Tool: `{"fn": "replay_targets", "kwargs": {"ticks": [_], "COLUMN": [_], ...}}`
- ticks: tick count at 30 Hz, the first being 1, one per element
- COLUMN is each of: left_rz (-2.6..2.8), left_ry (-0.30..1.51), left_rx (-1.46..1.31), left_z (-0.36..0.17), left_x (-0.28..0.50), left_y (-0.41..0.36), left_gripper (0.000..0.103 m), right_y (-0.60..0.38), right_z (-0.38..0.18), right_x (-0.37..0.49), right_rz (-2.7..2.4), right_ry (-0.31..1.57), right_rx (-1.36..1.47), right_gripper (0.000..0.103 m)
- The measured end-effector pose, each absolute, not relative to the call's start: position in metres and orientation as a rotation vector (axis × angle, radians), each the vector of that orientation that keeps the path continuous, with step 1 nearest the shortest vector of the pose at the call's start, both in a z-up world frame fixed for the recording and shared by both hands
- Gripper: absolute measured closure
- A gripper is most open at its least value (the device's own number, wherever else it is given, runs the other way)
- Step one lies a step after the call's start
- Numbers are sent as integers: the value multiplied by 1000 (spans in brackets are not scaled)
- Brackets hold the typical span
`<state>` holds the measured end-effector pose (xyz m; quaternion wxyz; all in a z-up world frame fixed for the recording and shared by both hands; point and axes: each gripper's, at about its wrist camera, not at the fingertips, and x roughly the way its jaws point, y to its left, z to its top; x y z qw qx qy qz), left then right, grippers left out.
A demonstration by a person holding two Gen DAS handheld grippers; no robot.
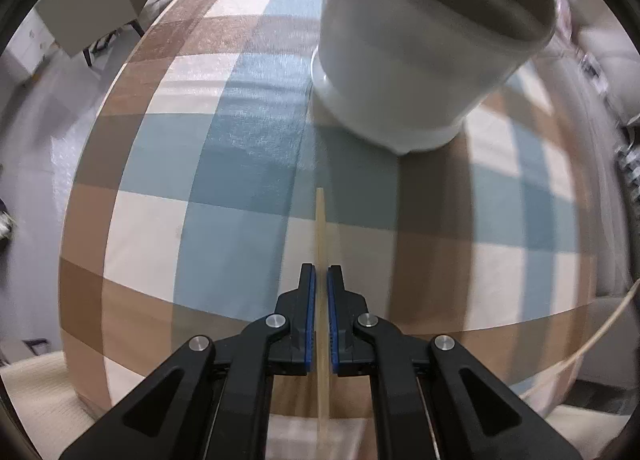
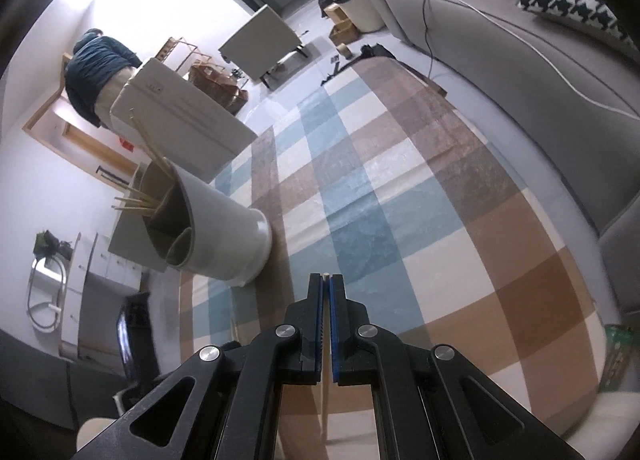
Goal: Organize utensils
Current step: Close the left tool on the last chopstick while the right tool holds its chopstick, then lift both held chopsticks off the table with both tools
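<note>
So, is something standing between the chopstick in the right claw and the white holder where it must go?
Nothing visible does. The right claw is shut on a chopstick, and only bare checked tablecloth lies between it and the white holder, whose open compartments already hold other chopsticks.

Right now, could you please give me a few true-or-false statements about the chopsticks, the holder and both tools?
1. The left tool is shut on a chopstick. True.
2. The right tool stands wide open and empty. False: it is shut on a chopstick.
3. The white utensil holder already contains several chopsticks. True.
4. The holder stands on a bare wooden table. False: it stands on a checked tablecloth.
5. The holder contains forks. False: only chopsticks show.
</note>
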<state>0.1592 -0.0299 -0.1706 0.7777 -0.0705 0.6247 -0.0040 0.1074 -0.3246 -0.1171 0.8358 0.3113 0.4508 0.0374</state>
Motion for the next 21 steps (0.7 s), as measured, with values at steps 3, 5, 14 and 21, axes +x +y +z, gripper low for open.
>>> {"fn": "replay_targets", "kwargs": {"ticks": [3,5,14,21], "left_rz": [-44,-72,-148,-191], "left_ry": [1243,1172,1050,1077], "left_rx": [-159,-173,-188,-87], "left_z": [-144,-125,-87,-85], "left_x": [149,141,122,127], "left_y": [-26,-25,-24,-49], "left_gripper": [101,102,102,102], "right_y": [-322,-320,-306,-295], "right_z": [-116,-114,-101,-94], "right_x": [102,99,83,76], "right_rz": [87,90,108,111], "right_ry": [954,951,909,890], "right_rx": [651,645,609,587], "right_gripper": [101,101,101,101]}}
